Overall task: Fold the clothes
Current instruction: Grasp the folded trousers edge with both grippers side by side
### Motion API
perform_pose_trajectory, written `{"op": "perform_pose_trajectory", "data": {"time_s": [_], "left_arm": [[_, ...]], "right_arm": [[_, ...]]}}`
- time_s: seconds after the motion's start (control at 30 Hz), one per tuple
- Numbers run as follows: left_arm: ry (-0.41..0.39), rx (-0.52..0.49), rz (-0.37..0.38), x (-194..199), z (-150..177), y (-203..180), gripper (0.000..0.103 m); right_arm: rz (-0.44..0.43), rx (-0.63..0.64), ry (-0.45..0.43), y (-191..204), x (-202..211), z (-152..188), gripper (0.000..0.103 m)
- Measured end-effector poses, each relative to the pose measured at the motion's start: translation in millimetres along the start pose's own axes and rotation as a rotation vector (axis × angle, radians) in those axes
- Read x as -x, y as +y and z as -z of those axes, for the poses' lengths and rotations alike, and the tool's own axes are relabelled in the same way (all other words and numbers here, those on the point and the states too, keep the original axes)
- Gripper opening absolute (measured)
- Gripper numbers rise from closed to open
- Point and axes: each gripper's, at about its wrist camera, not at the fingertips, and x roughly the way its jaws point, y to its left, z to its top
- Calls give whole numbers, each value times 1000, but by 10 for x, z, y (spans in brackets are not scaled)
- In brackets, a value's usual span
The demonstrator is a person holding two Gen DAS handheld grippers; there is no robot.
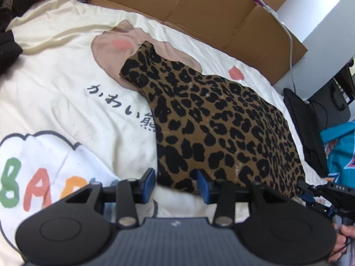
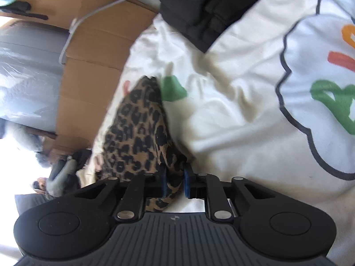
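A leopard-print garment (image 1: 213, 119) lies spread on a white printed bedsheet (image 1: 55, 93), its narrow end pointing away toward the cardboard. My left gripper (image 1: 176, 184) is open at the garment's near edge, with the hem lying between its blue pads (image 1: 148, 182). In the right wrist view the same leopard-print garment (image 2: 135, 130) runs forward from my right gripper (image 2: 175, 181), which is shut on a bunched fold of it. In the left wrist view my right gripper's black body (image 1: 328, 190) shows at the garment's near right corner.
Flattened brown cardboard (image 1: 199, 11) lines the far side of the bed, with a white cable (image 1: 290, 44) over it. Dark clothing (image 2: 199, 6) is piled on the sheet. A black bag (image 1: 306, 128) and teal fabric (image 1: 341, 150) sit off the right edge.
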Motion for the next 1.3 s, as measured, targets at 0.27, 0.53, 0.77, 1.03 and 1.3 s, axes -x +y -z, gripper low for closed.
{"op": "perform_pose_trajectory", "data": {"time_s": [0.27, 0.53, 0.77, 1.03, 1.3], "left_arm": [[-24, -6, 74, -51, 51, 80, 56], [-11, 21, 114, -62, 41, 253, 29], [-6, 47, 118, -91, 23, 322, 18], [-5, 63, 183, -158, 3, 333, 46], [10, 52, 229, -209, -55, 348, 37]], "right_arm": [[-22, -59, 29, -89, -106, 63, 21], [-59, -54, 85, -11, -305, 82, 27], [-52, -45, 74, 28, -273, 99, 24], [-39, -81, 46, -31, -238, 48, 25], [-37, -103, 29, -68, -229, 75, 23]]}}
